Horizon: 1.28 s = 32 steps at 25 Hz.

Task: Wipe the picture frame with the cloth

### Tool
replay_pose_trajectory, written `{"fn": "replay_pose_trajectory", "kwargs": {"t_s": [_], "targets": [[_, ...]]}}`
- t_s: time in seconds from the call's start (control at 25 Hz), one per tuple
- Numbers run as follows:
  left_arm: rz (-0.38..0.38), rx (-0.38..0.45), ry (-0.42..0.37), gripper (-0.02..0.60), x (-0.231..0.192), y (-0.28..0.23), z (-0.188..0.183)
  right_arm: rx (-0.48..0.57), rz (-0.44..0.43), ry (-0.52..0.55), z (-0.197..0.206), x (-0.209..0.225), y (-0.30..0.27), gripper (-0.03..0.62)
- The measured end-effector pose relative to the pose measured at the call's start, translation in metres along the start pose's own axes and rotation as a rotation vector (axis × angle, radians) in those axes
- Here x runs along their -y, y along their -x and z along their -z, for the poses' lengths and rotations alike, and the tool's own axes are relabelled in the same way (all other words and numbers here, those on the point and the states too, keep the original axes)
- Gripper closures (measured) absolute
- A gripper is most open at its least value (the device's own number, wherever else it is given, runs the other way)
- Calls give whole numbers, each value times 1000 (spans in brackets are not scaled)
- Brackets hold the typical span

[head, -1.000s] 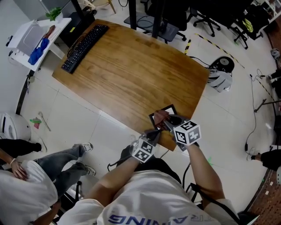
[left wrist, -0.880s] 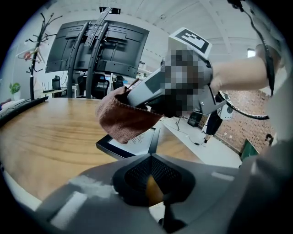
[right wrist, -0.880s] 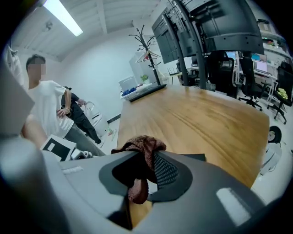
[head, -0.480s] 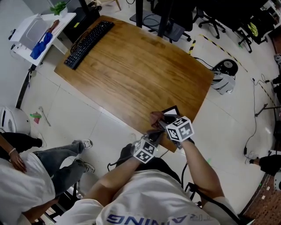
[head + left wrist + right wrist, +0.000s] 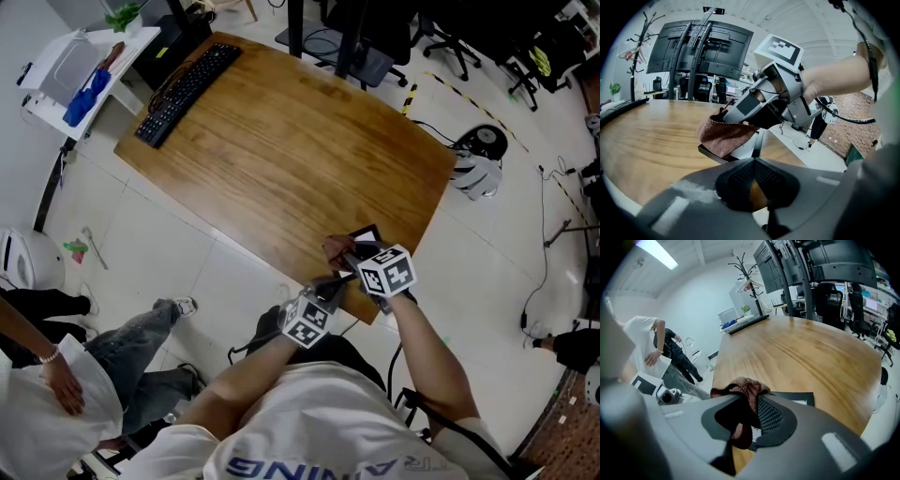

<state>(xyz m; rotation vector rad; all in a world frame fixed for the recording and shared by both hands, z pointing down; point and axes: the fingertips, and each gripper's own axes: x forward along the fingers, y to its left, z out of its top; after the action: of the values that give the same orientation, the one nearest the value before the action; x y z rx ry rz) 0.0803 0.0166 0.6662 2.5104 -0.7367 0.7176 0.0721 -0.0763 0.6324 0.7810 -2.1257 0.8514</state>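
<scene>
Clearly the wipe is under way rather than done. The right gripper (image 5: 750,404) is clenched on a bunched brown cloth (image 5: 746,389), which hangs between its jaws and rests on one end of the frame (image 5: 799,398). The frame sits at the near right corner of the table (image 5: 281,141). The left gripper (image 5: 753,161) has its jaws pinched together at the tips, apparently on the frame's near edge, as if to steady it; the left gripper view suggests that edge is lifted slightly. I judge most of the glass is not yet covered, since the cloth touches only one end. No view shows whether the surface is clean.
</scene>
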Motion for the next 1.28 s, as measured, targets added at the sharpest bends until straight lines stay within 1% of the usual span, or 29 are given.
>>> {"fn": "replay_pose_trajectory", "kwargs": {"t_s": [0.16,0.4,1.0,1.16,1.28], "targets": [[0,2,-10,578,-1,2,-2,2,36,-25,4,18,7,514],[-4,0,7,578,-2,0,0,15,75,-61,6,41,19,514],[-1,1,9,578,-2,0,-1,57,181,-158,12,92,47,514],[2,1,11,578,-2,0,0,71,193,-176,13,97,51,514],[5,1,13,578,-1,0,-1,82,180,-162,9,88,53,514]]}}
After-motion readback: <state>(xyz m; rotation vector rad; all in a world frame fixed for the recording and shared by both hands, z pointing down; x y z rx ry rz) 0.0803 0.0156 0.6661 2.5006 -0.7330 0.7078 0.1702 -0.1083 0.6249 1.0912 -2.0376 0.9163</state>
